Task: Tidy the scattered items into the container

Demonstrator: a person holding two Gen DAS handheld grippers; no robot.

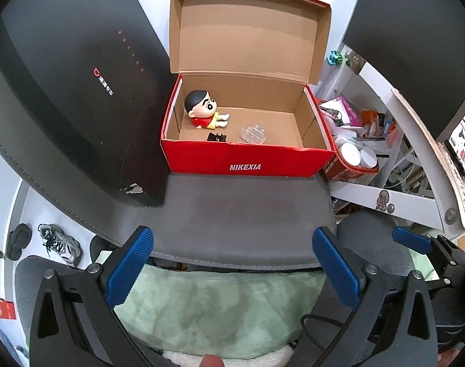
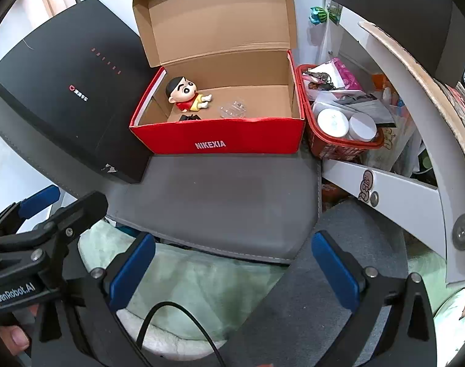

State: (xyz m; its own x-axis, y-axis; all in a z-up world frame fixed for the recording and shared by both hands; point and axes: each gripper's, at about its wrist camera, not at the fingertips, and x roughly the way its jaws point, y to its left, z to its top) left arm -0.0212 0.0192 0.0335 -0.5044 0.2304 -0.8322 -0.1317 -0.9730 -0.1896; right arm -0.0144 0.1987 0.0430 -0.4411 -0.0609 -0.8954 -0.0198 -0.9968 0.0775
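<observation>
A red shoebox [image 1: 247, 160] marked NIKEXIA stands open on a grey mat [image 1: 232, 214], lid up. Inside lie a cartoon boy figurine [image 1: 203, 111], a clear plastic piece [image 1: 253, 134] and a small black item [image 1: 216, 137]. The box [image 2: 220, 140], figurine [image 2: 188, 94], clear piece [image 2: 232, 110] and black item [image 2: 189, 117] also show in the right wrist view. My left gripper [image 1: 232, 269] is open and empty, held back over the mat's near edge. My right gripper [image 2: 232, 269] is open and empty, beside the left gripper [image 2: 39, 202].
A large black box [image 1: 79, 91] lies left of the shoebox. A red basket [image 2: 339, 134] of jars and clutter sits to its right, by a white shelf frame [image 2: 400, 189]. A green towel [image 1: 220, 305] lies below the mat. Shoes [image 1: 58, 244] are on the floor at left.
</observation>
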